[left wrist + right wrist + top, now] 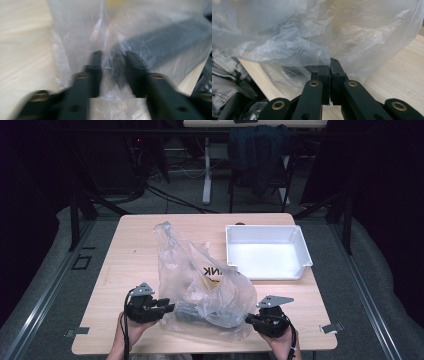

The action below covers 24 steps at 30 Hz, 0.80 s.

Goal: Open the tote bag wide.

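Clear plastic bag (202, 282) on near half of table (130, 255), between both grippers, dark item inside, black print on yellow patch facing up. Left gripper (167, 308) at bag's left edge; fingers (96, 68) apart, film bunched between them, left gripper view blurred. Right gripper (248, 319) at bag's right lower edge; fingers (324, 75) clamped together on bag film. White tray (300, 245) on far right of table, apart from bag.
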{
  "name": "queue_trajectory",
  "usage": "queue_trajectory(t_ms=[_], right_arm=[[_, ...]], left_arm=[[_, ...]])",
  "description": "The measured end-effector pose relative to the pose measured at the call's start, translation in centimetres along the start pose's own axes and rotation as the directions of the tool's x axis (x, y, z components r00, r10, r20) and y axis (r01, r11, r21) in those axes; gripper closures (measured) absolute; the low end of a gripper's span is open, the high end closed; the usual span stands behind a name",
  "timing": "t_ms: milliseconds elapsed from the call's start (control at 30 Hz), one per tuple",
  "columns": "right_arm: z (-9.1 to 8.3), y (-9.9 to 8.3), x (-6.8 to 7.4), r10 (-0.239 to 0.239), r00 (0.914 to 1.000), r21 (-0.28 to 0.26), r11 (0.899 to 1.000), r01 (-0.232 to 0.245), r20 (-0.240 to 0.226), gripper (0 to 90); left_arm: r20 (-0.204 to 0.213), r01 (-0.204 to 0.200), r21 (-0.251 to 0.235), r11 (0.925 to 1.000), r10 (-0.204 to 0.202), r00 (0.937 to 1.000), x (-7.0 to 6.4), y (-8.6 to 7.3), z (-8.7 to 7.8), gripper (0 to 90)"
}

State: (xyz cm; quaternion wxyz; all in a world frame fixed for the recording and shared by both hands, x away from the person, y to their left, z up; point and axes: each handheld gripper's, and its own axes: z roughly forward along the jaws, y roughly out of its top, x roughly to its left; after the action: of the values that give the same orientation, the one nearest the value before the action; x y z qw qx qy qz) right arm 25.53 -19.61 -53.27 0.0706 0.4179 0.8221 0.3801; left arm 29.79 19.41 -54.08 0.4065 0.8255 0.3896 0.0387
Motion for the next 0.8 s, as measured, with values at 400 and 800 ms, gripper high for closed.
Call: queue_trajectory(t_ms=[400,800], right_arm=[[1.0,-0.4,0.0,-0.039,0.9981,0.085,0.995,0.043,-0.047,88.9],[1.0,-0.4,-0.3,-0.036,0.9991,0.076,0.996,0.038,-0.023,88.9]], left_arm=[[-0.014,-0.030,0.078,0.9965,0.031,0.9994,-0.3,-2.7,-0.6,87.8],[-0.006,0.104,-0.089,0.9906,-0.105,0.9945,2.3,1.0,0.0,63.6]])
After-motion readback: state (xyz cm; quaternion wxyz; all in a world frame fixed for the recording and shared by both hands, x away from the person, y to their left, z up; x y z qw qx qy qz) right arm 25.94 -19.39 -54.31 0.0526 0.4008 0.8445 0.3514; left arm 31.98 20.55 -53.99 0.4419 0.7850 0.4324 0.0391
